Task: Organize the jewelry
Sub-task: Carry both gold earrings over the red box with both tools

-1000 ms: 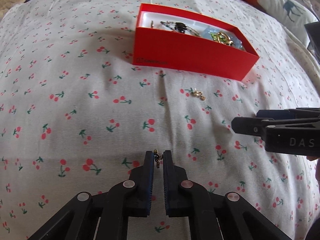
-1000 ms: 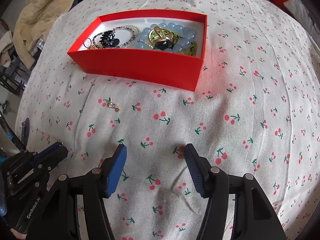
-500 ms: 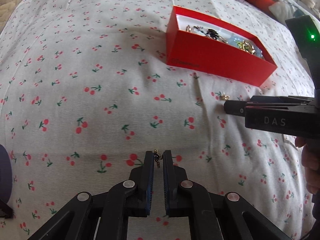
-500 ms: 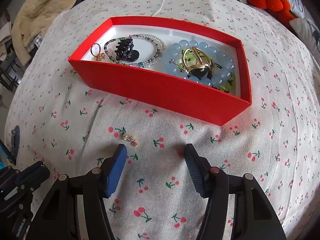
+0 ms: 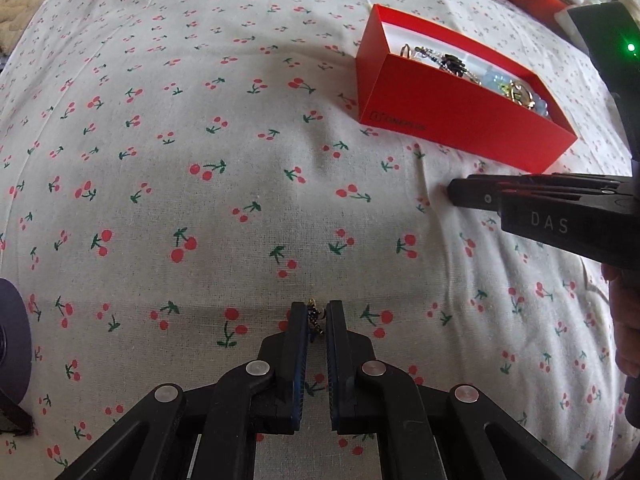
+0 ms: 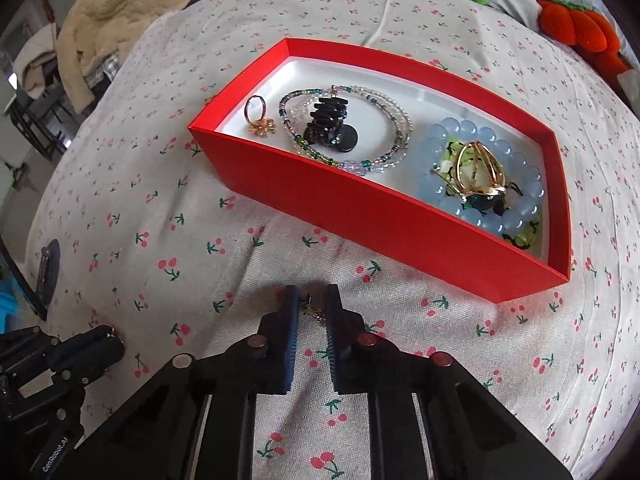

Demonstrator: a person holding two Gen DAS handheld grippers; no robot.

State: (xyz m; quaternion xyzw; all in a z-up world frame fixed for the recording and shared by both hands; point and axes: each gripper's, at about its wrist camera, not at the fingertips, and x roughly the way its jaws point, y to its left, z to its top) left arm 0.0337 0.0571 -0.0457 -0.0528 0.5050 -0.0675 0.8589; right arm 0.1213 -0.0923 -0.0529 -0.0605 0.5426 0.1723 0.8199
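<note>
Since a second ago our right gripper [image 6: 311,304] has slid over the gold earring [image 6: 313,311], its jaws closing around it on the cherry-print sheet [image 6: 224,256], just before the red box [image 6: 360,216]. We cannot tell which way its long axis runs. Our left gripper [image 5: 318,318] stays pinched on a small dark earring [image 5: 315,319], which hangs lengthwise between the pads.

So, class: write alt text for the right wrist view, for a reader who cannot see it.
The right tool is shut on a small gold earring on a cherry-print bedsheet, just in front of an open red box. The box holds a ring, a black hair clip, a beaded necklace and a blue bead bracelet.
</note>
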